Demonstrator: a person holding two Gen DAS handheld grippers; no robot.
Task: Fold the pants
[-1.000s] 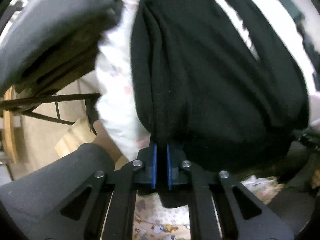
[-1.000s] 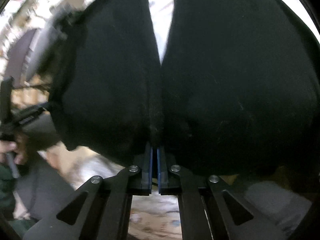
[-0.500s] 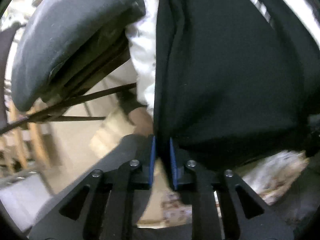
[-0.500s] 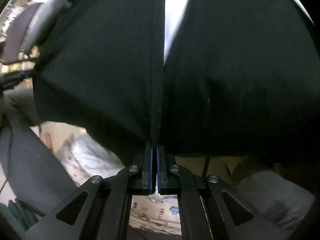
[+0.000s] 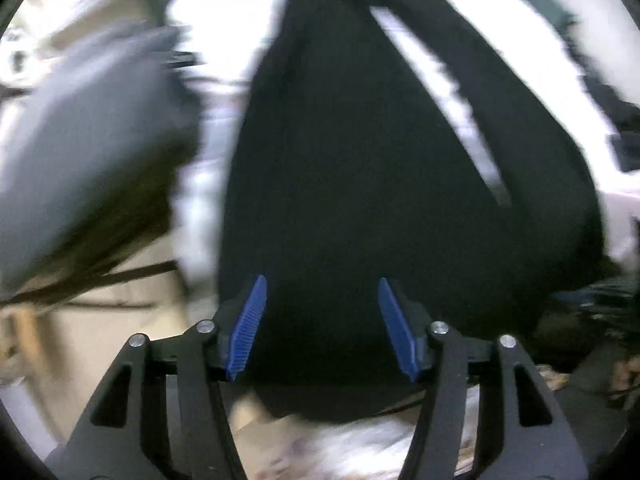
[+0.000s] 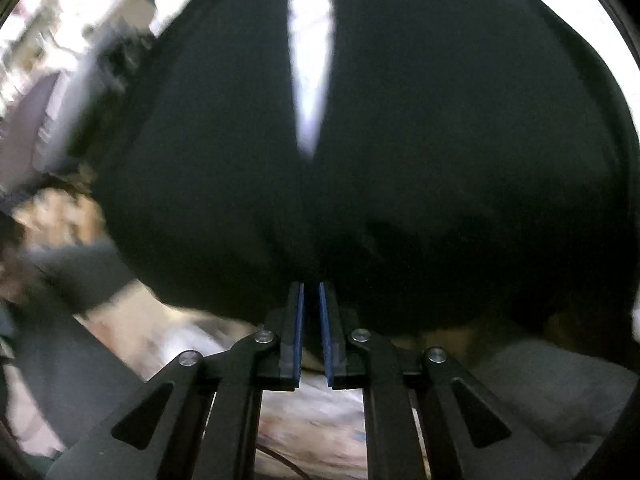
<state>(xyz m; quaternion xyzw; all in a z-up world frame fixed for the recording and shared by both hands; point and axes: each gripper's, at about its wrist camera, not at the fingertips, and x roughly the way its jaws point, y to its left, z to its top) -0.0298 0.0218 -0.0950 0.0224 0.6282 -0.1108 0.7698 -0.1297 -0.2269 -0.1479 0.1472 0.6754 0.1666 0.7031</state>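
Pants (image 5: 360, 184): black, lay flat on the white bed (image 5: 208, 184), waist at its near edge.
Change: left gripper (image 5: 322, 328) let go; fingers were opening wide, cloth loose between them.
Right gripper (image 6: 311, 336): narrow gap, just starting to open, cloth slipping free.
Meaning: this fold looked set down.
Left view only: grey cushion (image 5: 80, 152) beside the bed.

Both fisheye views bow hard toward their black corners. The black pants (image 5: 360, 168) swallow light, their folds barely readable. Around the pants, the white bedding (image 5: 452, 84) blows out to glare, brightest above them. Motion blur smears everything left of the pants in both views; only the gripper hardware below stays sharp.
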